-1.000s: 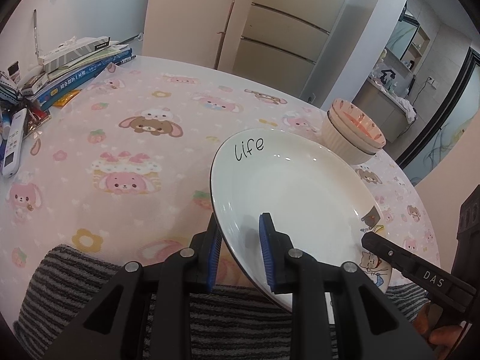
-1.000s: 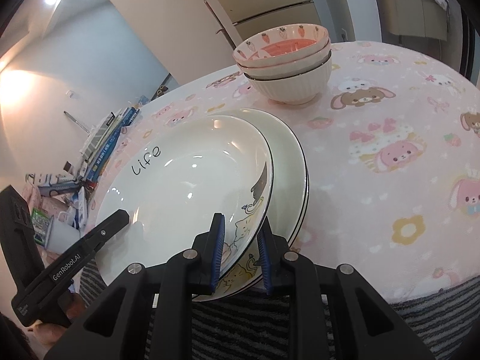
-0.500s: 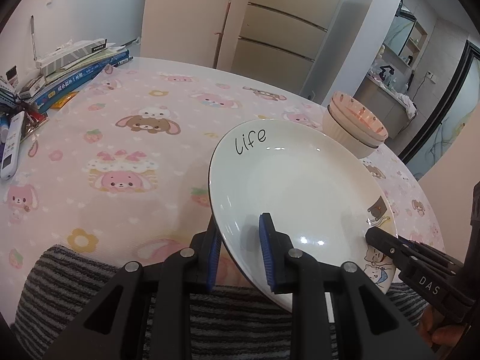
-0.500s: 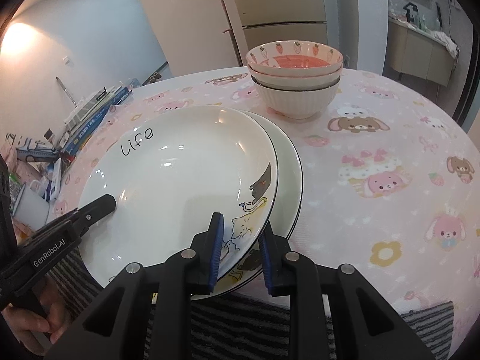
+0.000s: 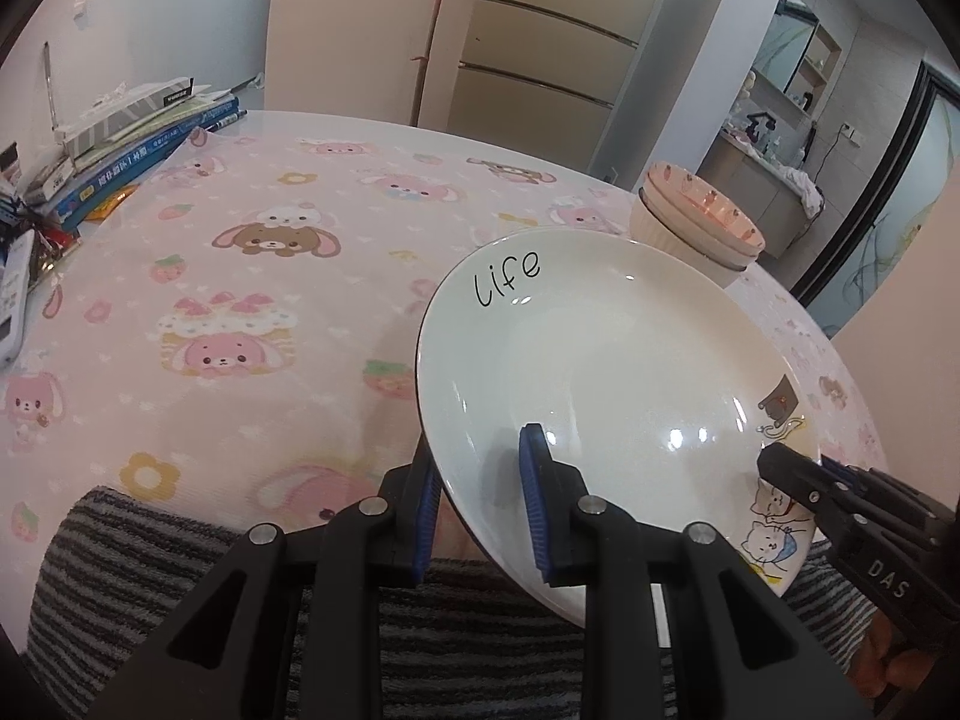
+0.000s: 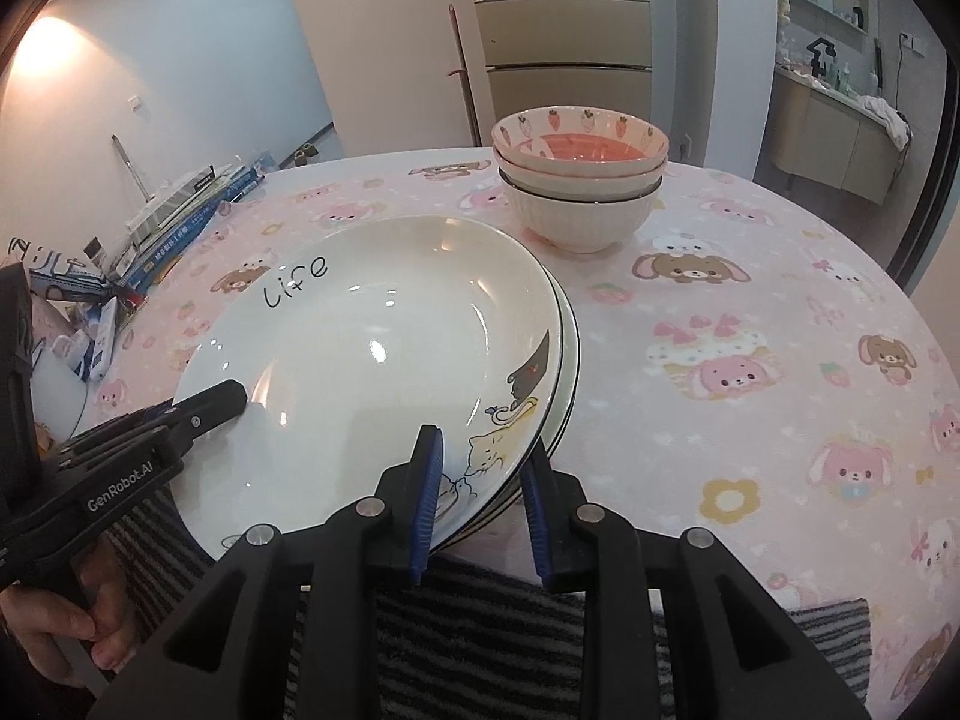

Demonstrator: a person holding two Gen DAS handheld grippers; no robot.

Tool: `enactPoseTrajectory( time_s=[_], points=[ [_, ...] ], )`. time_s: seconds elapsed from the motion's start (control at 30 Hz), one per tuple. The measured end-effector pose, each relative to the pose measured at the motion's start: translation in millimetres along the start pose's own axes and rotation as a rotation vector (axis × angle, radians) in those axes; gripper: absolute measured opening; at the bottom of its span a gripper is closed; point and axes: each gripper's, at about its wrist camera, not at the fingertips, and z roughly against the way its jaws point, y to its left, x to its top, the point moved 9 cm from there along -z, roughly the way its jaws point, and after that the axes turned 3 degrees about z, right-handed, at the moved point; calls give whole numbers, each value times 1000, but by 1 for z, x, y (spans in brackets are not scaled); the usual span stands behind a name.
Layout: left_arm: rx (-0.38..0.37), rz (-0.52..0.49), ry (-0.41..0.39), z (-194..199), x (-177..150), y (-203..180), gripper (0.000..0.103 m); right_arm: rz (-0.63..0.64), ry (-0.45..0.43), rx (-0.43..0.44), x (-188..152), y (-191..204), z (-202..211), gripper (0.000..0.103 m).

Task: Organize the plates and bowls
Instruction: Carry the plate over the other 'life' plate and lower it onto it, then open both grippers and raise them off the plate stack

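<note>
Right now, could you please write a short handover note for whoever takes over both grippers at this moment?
Left gripper: shut on the near-left rim of the "Life" plate.
Right gripper: jaws have just been opening; they straddle the plate stack's near rim without clamping.
The "Life" plate lies on the stack on the pink tablecloth. Stacked bowls stand behind it.
Done: bowls nested, plate set on top.
Left: release the left grip, withdraw both.

home dining table [image 5: 360, 192], cartoon tablecloth [image 6: 750, 360]
</note>
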Motion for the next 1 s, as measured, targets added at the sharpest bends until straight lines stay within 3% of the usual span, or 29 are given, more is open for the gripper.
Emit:
enactPoseTrajectory(
  time_s=[0.27, 0.6, 0.87, 1.0],
  points=[
    [22, -28, -2, -1, -1, -2, 23, -43, 26, 12, -7, -3, 1, 31],
    [26, -28, -8, -2, 0, -3, 23, 5, 9, -42, -10, 1, 0, 31],
    [11, -14, -12, -2, 1, -1, 24, -2, -18, -24, -12, -3, 1, 31],
    [-7, -11, -23, 0, 1, -1, 32, -10, -65, -42, -10, -5, 6, 31]
  ],
)
